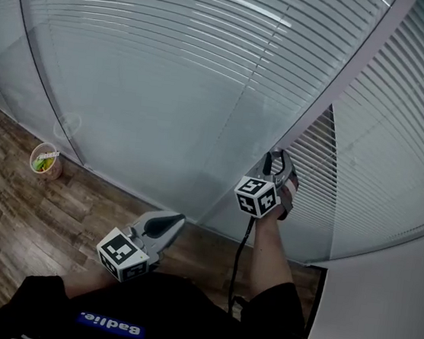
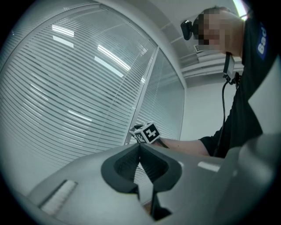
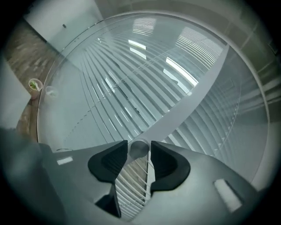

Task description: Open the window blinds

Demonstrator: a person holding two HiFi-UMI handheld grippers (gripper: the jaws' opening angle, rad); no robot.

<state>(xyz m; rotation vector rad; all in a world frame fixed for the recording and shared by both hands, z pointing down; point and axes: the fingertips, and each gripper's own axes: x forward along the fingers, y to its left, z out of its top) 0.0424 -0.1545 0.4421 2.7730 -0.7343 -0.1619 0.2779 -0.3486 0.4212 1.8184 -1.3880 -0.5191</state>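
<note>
Grey window blinds [image 1: 172, 60] hang behind glass on both sides of a pale frame post [image 1: 337, 88]. My right gripper [image 1: 278, 161] is raised to that post, level with the slats [image 3: 131, 184]. In the right gripper view a small round knob [image 3: 139, 149] sits between the tips of my right gripper [image 3: 139, 147], whose jaws stand apart with a thin gap on each side of the knob. My left gripper [image 1: 171, 221] hangs lower and to the left, away from the glass, with its tips together on nothing [image 2: 139, 146]. The left gripper view shows the right gripper's marker cube [image 2: 147, 133].
A paper cup [image 1: 45, 160] with something green in it stands on the wood floor [image 1: 8, 209] against the glass at the left. A black cable [image 1: 241, 253] runs down my right forearm. A white wall [image 1: 380, 301] closes the right side.
</note>
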